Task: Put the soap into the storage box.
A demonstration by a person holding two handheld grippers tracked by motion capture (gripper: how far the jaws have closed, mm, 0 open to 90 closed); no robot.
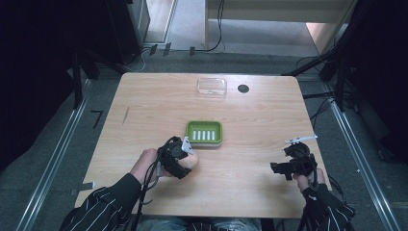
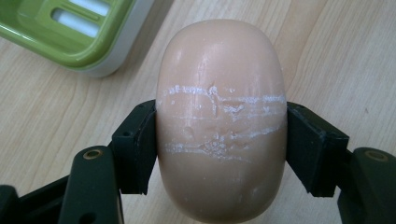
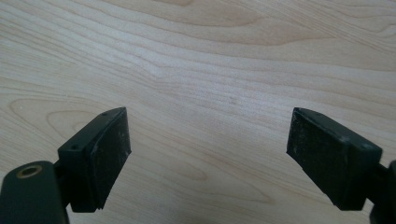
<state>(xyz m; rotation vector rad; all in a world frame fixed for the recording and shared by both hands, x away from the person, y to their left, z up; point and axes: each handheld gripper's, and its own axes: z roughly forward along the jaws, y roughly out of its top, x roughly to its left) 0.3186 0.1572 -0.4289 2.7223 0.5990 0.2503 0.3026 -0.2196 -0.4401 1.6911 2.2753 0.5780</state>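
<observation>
Left gripper (image 2: 219, 140) clamped across the pale peach oval soap bar (image 2: 220, 116), just beside the green slotted plastic soap dish (image 1: 204, 133), ready for placement. Right gripper (image 3: 231, 156) spread wide, idle, well apart from the dish.

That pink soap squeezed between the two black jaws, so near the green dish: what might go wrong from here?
1. The soap bar is smooth and rounded, and the left gripper pinches it only across its middle, so it may slip or twist out. White scrape lines already cross it there.
2. Squeezing harder could dent or mark it further.
3. The green soap dish looks light and sits loose on the table; a nudge from the jaws might push it away.
</observation>
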